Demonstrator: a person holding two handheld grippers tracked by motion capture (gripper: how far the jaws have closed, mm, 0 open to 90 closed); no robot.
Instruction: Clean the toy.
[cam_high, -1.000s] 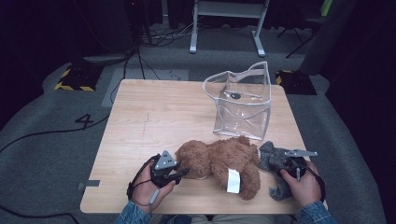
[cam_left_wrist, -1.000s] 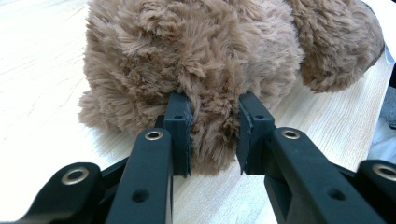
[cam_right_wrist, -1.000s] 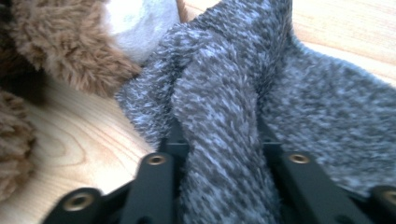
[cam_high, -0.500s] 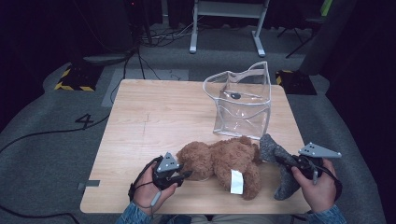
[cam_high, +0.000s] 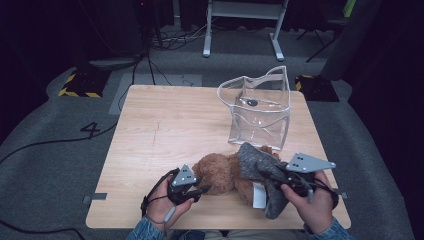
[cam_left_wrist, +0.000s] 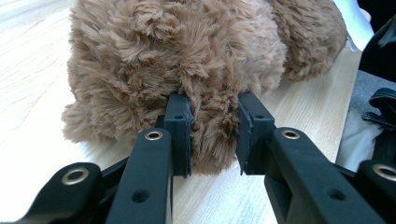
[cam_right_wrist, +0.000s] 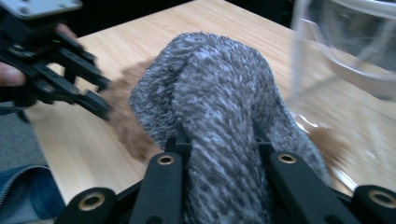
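A brown plush bear (cam_high: 222, 172) lies near the table's front edge. My left gripper (cam_high: 205, 190) comes at it from the left. In the left gripper view the jaws pinch a tuft of the bear's fur (cam_left_wrist: 212, 126). A grey knitted cloth (cam_high: 257, 165) hangs lifted above the bear's right side, partly hiding it. My right gripper (cam_high: 277, 176) is shut on this cloth, and in the right gripper view the cloth (cam_right_wrist: 219, 121) bulges up between the jaws. A white tag (cam_high: 258, 196) shows under the cloth.
A clear plastic bag (cam_high: 260, 115) stands open just behind the bear, at the table's right, with a small dark object (cam_high: 252, 102) inside. The wooden table (cam_high: 165, 130) spreads to the left and back. Cables and a metal frame lie on the floor beyond.
The right gripper has risen with the grey cloth, taking it off the table at the right and over the bear's right side. The left gripper has stayed on the bear.
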